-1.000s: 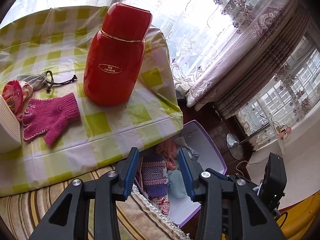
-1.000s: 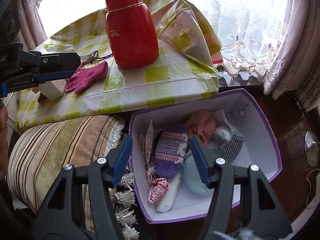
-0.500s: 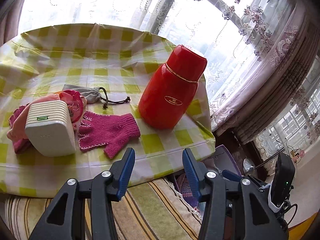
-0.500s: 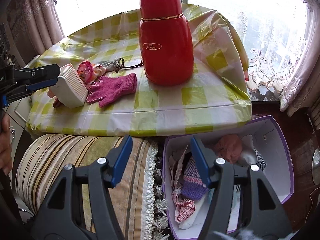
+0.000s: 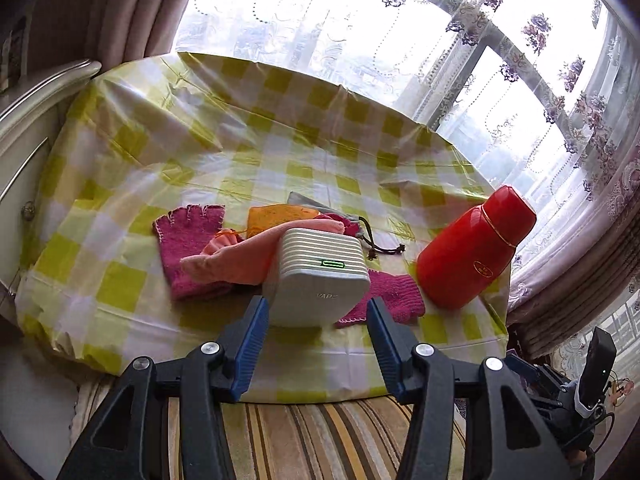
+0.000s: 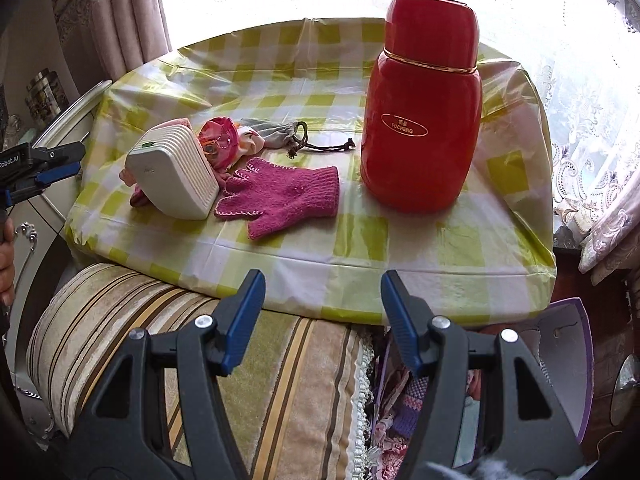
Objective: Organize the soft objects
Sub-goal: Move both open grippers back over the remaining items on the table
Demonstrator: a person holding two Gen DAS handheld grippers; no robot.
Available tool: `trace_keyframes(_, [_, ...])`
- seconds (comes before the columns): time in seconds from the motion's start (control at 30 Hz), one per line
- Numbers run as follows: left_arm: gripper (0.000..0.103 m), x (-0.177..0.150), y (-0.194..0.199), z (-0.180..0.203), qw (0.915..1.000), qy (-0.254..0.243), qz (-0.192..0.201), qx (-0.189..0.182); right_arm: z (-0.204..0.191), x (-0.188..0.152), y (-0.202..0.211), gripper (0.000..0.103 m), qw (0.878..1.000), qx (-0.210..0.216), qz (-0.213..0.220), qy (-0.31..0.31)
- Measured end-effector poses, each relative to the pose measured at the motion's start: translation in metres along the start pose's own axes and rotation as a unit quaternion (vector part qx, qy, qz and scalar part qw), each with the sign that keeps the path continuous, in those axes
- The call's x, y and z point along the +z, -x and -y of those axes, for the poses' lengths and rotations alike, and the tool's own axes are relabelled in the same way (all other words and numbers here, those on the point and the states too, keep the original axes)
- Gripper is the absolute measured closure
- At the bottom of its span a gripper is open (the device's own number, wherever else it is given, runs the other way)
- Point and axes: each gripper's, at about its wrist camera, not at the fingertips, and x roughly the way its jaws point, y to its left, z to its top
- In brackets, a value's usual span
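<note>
Several soft things already lie in the purple box (image 6: 576, 364) on the floor below the table's near right corner; knitted purple and patterned cloth shows inside it, though the right gripper's arm hides most of the pile, so I cannot count them.

Still on the table (image 6: 360, 248) are a pink glove (image 6: 280, 196) near the middle of the near edge, a second pink glove (image 5: 188, 248) further toward the left edge, a long peach cloth (image 5: 240, 256), an orange cloth (image 5: 276, 216), what looks like a small doll (image 6: 218, 140), and a grey drawstring pouch (image 6: 276, 132). They crowd around a white ribbed device (image 5: 320, 276), which lies on part of the peach cloth and touches the nearer glove. A red flask (image 6: 420, 108) stands upright toward the right edge, apart from the cloths.

The left gripper (image 5: 316, 320) is over the near edge, its jaws opening with nothing between them, aimed at the white device and the cloths behind it. The right gripper (image 6: 322, 300) hangs over the striped cushion (image 6: 200, 340) in front of the table, jaws apart and empty.

So the task seems to be partway: some items are boxed, and about half a dozen remain to be picked up and carried over.
</note>
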Motion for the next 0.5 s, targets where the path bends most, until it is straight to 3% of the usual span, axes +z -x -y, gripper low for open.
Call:
trace_keyframes(0.2, [0.048,-0.003,-0.006,-0.039,0.9994,0.028,-0.009,0.020,-0.011,0.014,-0.013,0.039,1.000,0.017,-0.003,0.011])
trace_keyframes(0.5, [0.048,0.006,-0.031,-0.066,0.9989,0.015,-0.033,0.027,-0.029,0.045,-0.041,0.039,0.999,0.029,-0.007,0.035])
